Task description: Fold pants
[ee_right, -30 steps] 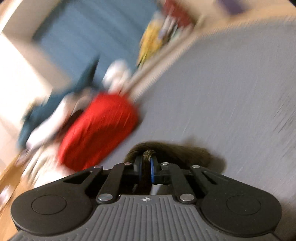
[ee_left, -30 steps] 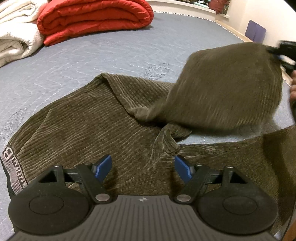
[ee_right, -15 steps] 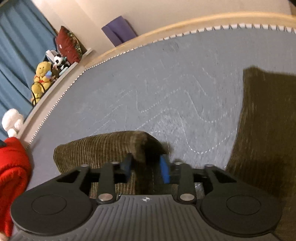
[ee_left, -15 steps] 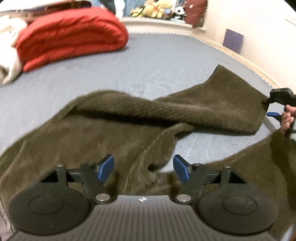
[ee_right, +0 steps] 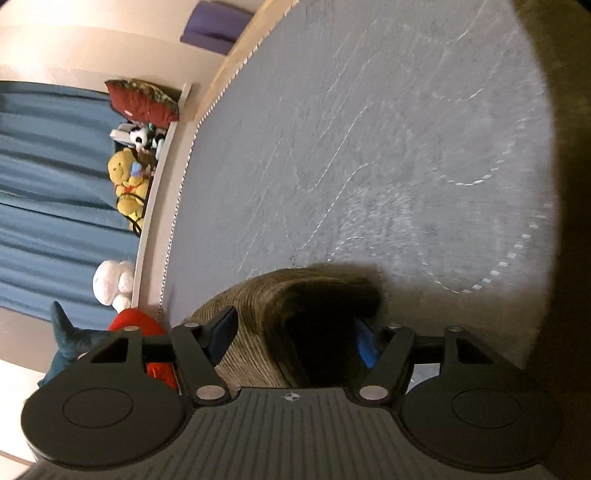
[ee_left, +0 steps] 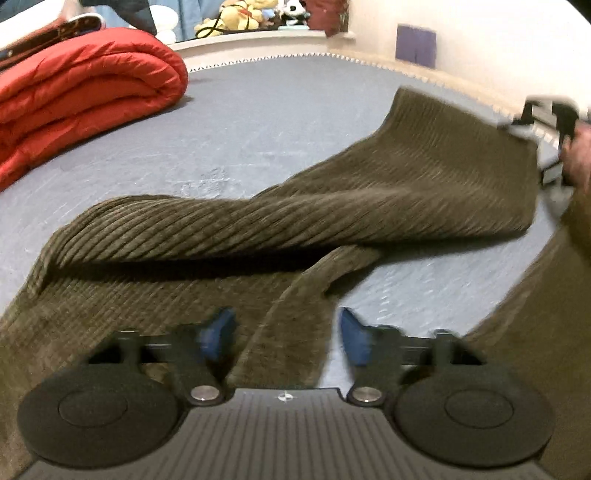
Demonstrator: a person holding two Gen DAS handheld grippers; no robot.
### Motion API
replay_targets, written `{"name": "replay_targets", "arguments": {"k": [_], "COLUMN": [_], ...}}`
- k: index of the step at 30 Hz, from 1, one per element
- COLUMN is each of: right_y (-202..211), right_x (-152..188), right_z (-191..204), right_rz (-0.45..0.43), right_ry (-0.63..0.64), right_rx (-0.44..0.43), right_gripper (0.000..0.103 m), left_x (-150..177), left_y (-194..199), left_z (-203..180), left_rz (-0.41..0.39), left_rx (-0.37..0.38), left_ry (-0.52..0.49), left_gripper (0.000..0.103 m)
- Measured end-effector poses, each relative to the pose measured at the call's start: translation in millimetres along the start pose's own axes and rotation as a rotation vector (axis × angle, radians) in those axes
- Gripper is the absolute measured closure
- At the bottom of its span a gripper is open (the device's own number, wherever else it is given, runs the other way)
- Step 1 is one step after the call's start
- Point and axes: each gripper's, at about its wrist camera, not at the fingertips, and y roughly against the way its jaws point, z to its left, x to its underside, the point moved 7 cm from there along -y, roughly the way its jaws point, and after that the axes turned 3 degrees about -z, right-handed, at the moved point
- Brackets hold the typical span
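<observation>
Olive-brown corduroy pants (ee_left: 258, 229) lie spread on the grey mattress (ee_left: 277, 122). One leg stretches from the left towards the far right, its cuff next to my right gripper (ee_left: 543, 147), which a hand holds there. My left gripper (ee_left: 284, 332) is open and hovers over the crotch area, with a fold of cloth between its blue fingers. In the right wrist view my right gripper (ee_right: 295, 336) is open, and the leg cuff (ee_right: 291, 314) lies loose between its fingers. The other leg (ee_right: 569, 221) runs along the right edge.
A folded red duvet (ee_left: 85, 88) lies at the far left of the mattress. Stuffed toys (ee_left: 236, 18) and a dark red cushion (ee_right: 144, 103) sit on the ledge behind the bed, with blue curtains (ee_right: 48, 166) beyond. A purple panel (ee_left: 415, 44) leans on the wall.
The right gripper carried the lifted leg rightwards, laid it out flat, then opened and let go of the cuff. The left gripper stayed open over the crotch.
</observation>
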Motion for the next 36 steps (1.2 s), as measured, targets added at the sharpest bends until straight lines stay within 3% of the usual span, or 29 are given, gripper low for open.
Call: {"name": "replay_targets", "arguments": {"k": [2,3,4,8,11,12,14,16,17,18,21,24,27,30,31,32,33,34,35,36], "right_y": [-11.2,-17.0,-22.5,-29.9,2.0,17.5,28.9,18.3,10.8,3.1,-11.1,-4.7,9.0,44.7,52.1,52.0,48.7,48.9,55.1,58.0], "right_x": [-5.1,-10.2,-16.1,-32.6,-47.4,-50.7,-53.8,-59.5,-65.6,-73.8,-82.2,-82.6,-88.2,-92.2,-91.2,-91.2,-90.2,-91.1,-94.5,-96.5], "right_z": [15.3,25.5,39.5,120.6,203.5,222.3,234.2,203.6,178.3,142.4,57.1,21.9,31.2,50.1,45.9,29.9,5.9,-15.4,-18.5,-10.7], "right_rz": [0.015,0.011,0.002,-0.03,-0.209,-0.306,-0.46,-0.477,-0.452,-0.408,-0.26,-0.234,-0.246,-0.329,-0.339,-0.308,-0.249,-0.203,-0.236,-0.245], "right_ry": [0.024,0.051,0.091,0.247,0.428,0.526,0.754,0.818,0.792,0.72,0.518,0.449,0.468,0.492,0.516,0.516,0.469,0.404,0.376,0.424], "right_rx": [-0.003,0.005,0.008,-0.064,-0.154,-0.14,0.01,0.202,0.298,0.403,0.535,0.506,0.418,0.304,0.357,0.477,0.594,0.648,0.597,0.6], "right_gripper": [0.068,0.075,0.086,0.091,0.096,0.096,0.097,0.096,0.096,0.096,0.095,0.095,0.096,0.096,0.096,0.096,0.096,0.095,0.094,0.092], "left_x": [-2.6,-5.4,-7.5,-15.5,-19.5,-19.5,-14.1,-0.7,6.4,10.8,15.6,15.3,18.3,17.3,14.2,12.9,12.8,12.7,12.1,11.1], "left_y": [0.7,3.2,5.6,19.4,38.2,44.5,52.0,49.3,46.9,44.8,43.6,47.3,53.1,57.8,53.7,48.6,46.7,45.9,46.3,48.6], "left_z": [2.5,4.5,7.1,24.4,38.4,38.8,31.1,20.6,16.0,13.9,11.8,13.6,20.1,26.8,35.2,37.3,38.3,37.2,35.6,34.3], "left_rz": [-0.019,-0.028,-0.036,-0.101,-0.182,-0.202,-0.176,-0.085,-0.057,-0.037,-0.008,-0.008,-0.014,0.007,0.021,0.035,0.046,0.053,0.053,0.051], "left_rx": [0.029,0.049,0.051,0.044,0.098,0.145,0.281,0.395,0.409,0.42,0.46,0.463,0.476,0.487,0.483,0.477,0.476,0.477,0.479,0.488], "left_ry": [-0.011,-0.01,-0.008,0.006,0.024,0.013,-0.042,-0.098,-0.135,-0.143,-0.127,-0.138,-0.127,-0.144,-0.134,-0.115,-0.101,-0.093,-0.092,-0.092], "left_gripper": [0.081,0.087,0.089,0.091,0.092,0.092,0.092,0.092,0.092,0.092,0.092,0.092,0.092,0.093,0.093,0.092,0.09,0.089,0.084,0.073]}}
